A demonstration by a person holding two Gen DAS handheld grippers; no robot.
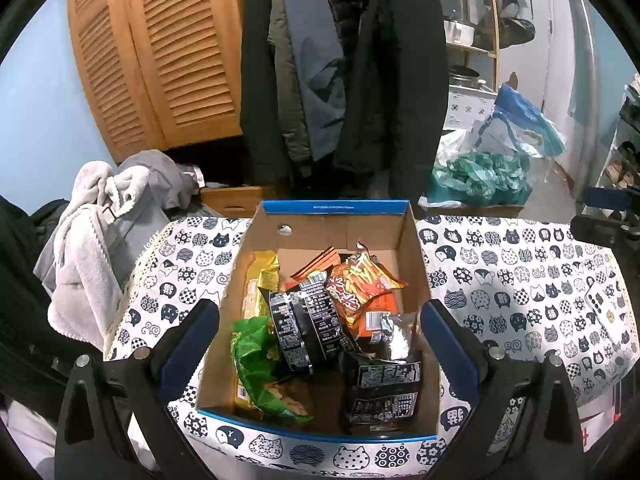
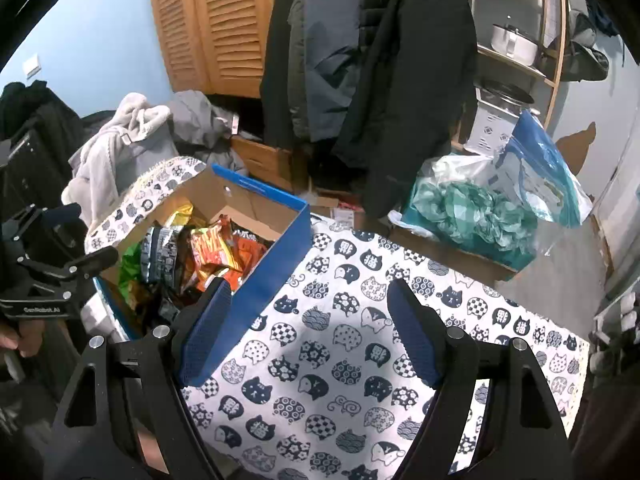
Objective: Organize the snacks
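Observation:
An open cardboard box with a blue rim (image 1: pixel 332 207) (image 2: pixel 280 240) stands on the cat-print tablecloth (image 1: pixel 520 280) (image 2: pixel 340 340). It holds several snack packets: a green one (image 1: pixel 256 356), black ones (image 1: pixel 304 320), an orange-red one (image 1: pixel 362 282) and a yellow one (image 1: pixel 262 284). My left gripper (image 1: pixel 319 306) hangs open over the box's near half, a finger towards either side wall, with nothing between them. To the right of the box my right gripper (image 2: pixel 308 286) is open and empty over the bare cloth, its left finger (image 2: pixel 208 320) in front of the box's blue wall.
A phone (image 1: pixel 604 312) lies on the cloth at the right. Dark coats (image 1: pixel 344 80) hang behind the table. Fleece clothes (image 1: pixel 92 248) are piled to the left. Plastic bags with teal stuff (image 2: pixel 480 216) sit at the back right. Louvred wooden doors (image 1: pixel 168 52) are behind.

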